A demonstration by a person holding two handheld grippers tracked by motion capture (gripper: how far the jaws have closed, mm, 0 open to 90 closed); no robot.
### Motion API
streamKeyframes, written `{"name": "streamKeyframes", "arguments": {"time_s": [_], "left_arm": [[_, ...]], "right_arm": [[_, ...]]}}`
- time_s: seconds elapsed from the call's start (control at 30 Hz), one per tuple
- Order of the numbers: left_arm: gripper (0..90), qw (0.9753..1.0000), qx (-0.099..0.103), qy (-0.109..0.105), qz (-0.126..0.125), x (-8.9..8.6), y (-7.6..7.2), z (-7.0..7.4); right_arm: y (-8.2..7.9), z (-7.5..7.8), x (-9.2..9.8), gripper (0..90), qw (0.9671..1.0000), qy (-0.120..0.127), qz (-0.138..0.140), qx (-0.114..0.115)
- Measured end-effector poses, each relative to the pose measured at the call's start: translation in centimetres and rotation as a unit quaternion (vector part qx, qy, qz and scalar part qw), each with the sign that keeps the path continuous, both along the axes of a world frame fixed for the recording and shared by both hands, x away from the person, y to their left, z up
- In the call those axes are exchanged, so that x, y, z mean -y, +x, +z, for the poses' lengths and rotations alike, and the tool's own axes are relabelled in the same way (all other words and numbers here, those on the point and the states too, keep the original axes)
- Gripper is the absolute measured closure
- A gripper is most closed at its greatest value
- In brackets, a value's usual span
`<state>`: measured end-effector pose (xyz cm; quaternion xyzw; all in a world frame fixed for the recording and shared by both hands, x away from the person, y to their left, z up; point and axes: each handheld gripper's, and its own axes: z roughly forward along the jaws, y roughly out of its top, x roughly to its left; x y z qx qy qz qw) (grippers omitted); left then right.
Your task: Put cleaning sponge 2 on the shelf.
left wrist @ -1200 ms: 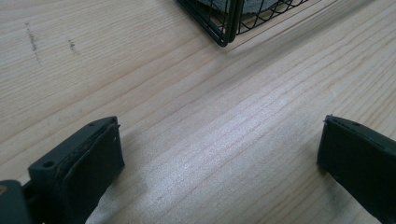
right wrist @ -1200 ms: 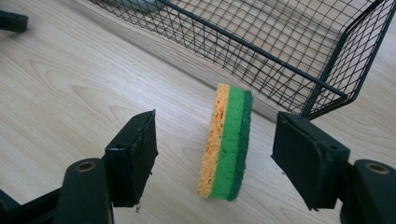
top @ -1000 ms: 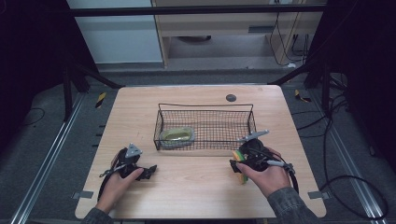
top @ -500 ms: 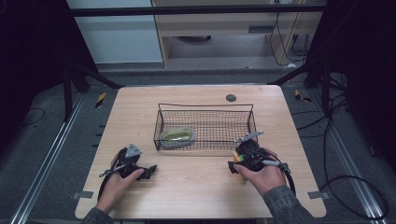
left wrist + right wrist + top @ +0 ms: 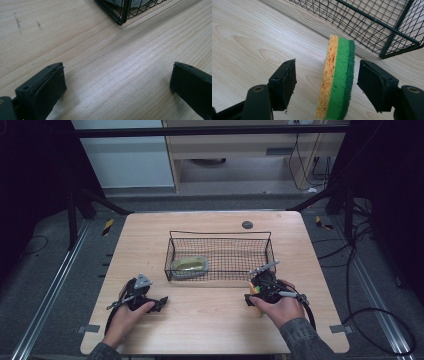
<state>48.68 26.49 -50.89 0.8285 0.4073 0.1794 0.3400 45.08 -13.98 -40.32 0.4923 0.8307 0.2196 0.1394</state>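
- My right gripper (image 5: 325, 80) has its jaws spread wide around a sponge (image 5: 338, 77) standing on edge on the table (image 5: 210, 320); neither jaw touches it.
- The sponge sits just beside the wire basket (image 5: 267, 251), near its right front corner.
- My left gripper (image 5: 117, 82) rests wide open over bare wood.
- A yellowish item (image 5: 190, 265) lies in the basket's left end.

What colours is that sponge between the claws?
The sponge is orange, light green and dark green in layers, clearest in the right gripper view.

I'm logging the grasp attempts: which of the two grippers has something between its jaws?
The right gripper: a sponge stands on edge between its open jaws, ungripped. The left gripper has only bare table between its jaws.
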Motion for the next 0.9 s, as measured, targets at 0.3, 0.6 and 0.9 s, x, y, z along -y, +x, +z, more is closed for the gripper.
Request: {"name": "streamKeyframes", "arguments": {"time_s": [0.3, 0.6, 0.9], "left_arm": [[0.0, 1.0, 0.0, 0.0, -0.001, 0.0, 0.0, 0.0], [0.0, 1.0, 0.0, 0.0, 0.0, 0.0, 0.0, 0.0], [0.0, 1.0, 0.0, 0.0, 0.0, 0.0, 0.0, 0.0]], "right_arm": [[0.4, -0.7, 0.2, 32.8, 0.9998, -0.007, -0.007, -0.017], [1.5, -1.3, 0.6, 36.8, 0.9988, -0.011, -0.02, -0.044], [2.1, -1.6, 0.4, 52.6, 0.9977, -0.015, -0.015, -0.065]]}}
